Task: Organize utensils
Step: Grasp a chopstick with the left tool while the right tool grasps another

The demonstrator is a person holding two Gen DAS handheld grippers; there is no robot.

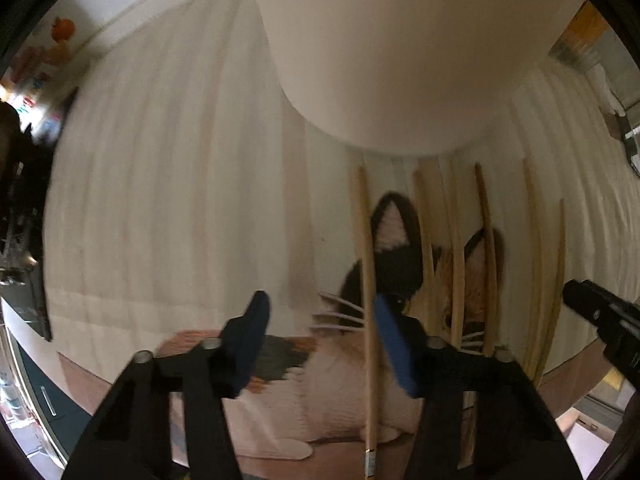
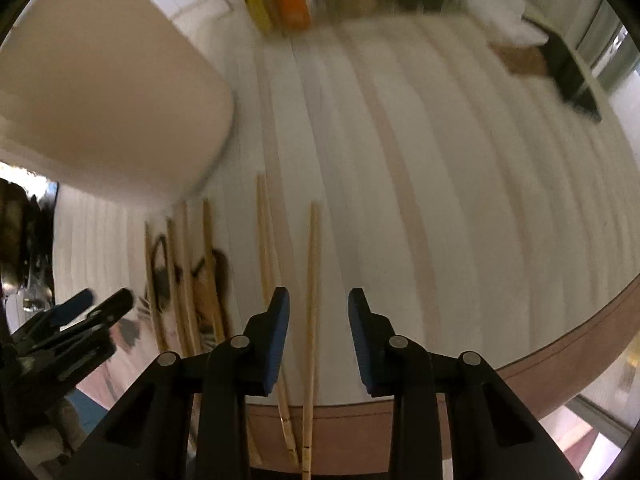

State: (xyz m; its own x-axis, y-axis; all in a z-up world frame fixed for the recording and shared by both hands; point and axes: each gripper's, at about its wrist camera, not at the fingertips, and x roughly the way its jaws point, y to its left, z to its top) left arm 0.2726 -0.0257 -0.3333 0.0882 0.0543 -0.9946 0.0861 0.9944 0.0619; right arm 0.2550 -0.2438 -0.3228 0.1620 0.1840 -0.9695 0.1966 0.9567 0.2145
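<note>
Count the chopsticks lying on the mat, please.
6 chopsticks, all on the mat below the cup: one between the left gripper fingers, three beside it over the cat picture, two farthest right. More may be hidden.

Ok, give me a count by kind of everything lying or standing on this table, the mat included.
Light wooden chopsticks: 6
Large cream round container: 1
White striped placemat with a cat picture: 1
Total: 8

A large white container (image 1: 384,52) blocks the mat (image 2: 460,160) beyond the chopsticks (image 1: 486,256).
</note>
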